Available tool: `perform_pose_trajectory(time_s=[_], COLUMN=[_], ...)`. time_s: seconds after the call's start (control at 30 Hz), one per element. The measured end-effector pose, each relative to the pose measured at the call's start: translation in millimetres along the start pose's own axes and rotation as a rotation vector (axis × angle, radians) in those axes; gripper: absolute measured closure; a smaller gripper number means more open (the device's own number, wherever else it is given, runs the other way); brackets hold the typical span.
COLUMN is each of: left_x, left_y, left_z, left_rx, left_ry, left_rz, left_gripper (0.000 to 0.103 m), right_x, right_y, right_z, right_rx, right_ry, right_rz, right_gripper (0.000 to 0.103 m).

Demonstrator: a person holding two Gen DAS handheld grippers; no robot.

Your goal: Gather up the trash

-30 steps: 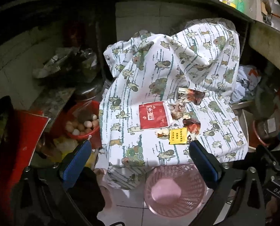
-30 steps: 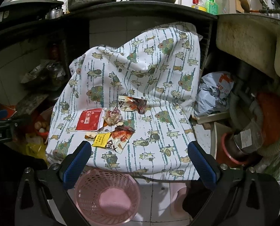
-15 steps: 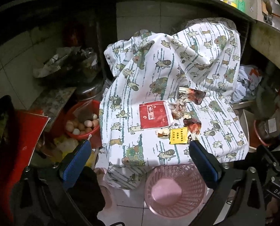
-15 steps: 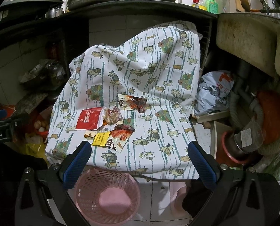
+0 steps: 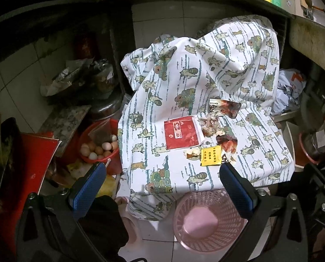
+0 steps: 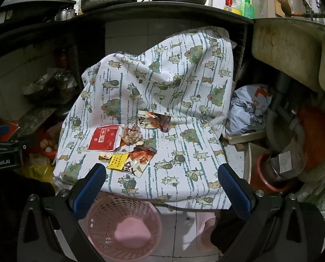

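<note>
- We see both the left gripper (image 5: pixel 162 187) and right gripper (image 6: pixel 162 186) released, jaws wide.
- Wrappers, including a red packet (image 5: pixel 182 132), lie on the cloth-covered desk (image 5: pixel 260 152); pink basket (image 5: pixel 206 220) stands below.

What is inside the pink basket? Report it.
The pink basket, on the floor below the cloth's front edge, shows only its bare pink bottom; no trash is visible. The cloth and a gripper finger hide part of its rim.

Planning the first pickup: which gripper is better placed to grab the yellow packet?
Probably the right gripper: the yellow packet lies just ahead of its open fingers, while in the left view it sits off toward one finger.
</note>
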State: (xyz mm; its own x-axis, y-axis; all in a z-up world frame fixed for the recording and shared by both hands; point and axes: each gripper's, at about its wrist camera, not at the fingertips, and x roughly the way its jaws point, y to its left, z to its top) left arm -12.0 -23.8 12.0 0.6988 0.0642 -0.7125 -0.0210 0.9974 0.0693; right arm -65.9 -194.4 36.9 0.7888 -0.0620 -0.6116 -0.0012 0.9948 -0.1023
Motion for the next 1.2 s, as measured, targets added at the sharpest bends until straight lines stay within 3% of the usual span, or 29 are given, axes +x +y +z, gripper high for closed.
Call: perform_pose_trajectory(time_s=[0.97, 1.2], left_x=[0, 0], left_y=[1, 0], left_z=[-3, 2], left_rx=[0.002, -0.007], left_ry=[-0.013, -0.015], left_rz=[0.008, 0.024], left_gripper=[0.0, 0.0], right_x=[-6, -10], right_y=[1, -5], right_z=[3, -1], right_rx=[0.0, 0.057], right_ry=[-0.033, -0.054], right_rz=[-0.002, -0.075], right_gripper=[0.0, 0.0])
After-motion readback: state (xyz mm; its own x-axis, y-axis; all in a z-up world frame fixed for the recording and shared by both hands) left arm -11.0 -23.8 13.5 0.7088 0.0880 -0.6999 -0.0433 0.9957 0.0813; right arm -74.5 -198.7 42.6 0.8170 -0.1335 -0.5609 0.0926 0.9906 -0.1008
